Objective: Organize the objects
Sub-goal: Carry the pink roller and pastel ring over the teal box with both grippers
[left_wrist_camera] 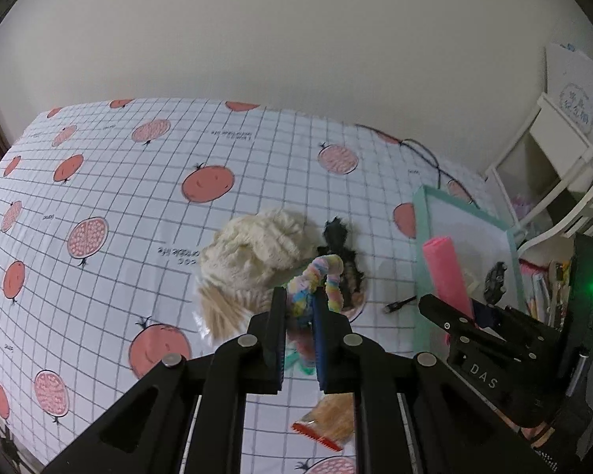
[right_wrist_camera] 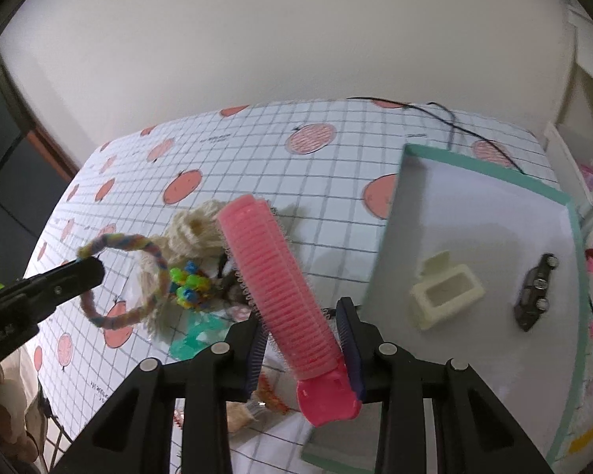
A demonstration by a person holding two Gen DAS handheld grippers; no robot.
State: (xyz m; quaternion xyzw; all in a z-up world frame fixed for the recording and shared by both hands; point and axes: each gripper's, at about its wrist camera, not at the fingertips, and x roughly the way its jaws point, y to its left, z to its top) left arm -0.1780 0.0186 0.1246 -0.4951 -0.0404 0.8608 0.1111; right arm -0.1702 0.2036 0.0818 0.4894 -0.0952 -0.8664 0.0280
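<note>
Your right gripper (right_wrist_camera: 304, 339) is clamped on the pink hair roller (right_wrist_camera: 274, 288) just beside the tray (right_wrist_camera: 494, 213); left gripper (left_wrist_camera: 299, 316) pinches the rainbow scrunchie (left_wrist_camera: 320, 276); swing the roller over the rim first; then drop it clear of the cream box (right_wrist_camera: 444, 296).

Table covered by a grid-and-fruit-print cloth (left_wrist_camera: 110, 181); cream yarn bundle (left_wrist_camera: 253, 252) at centre, shallow green-rimmed tray (right_wrist_camera: 573, 213) at three o'clock.
</note>
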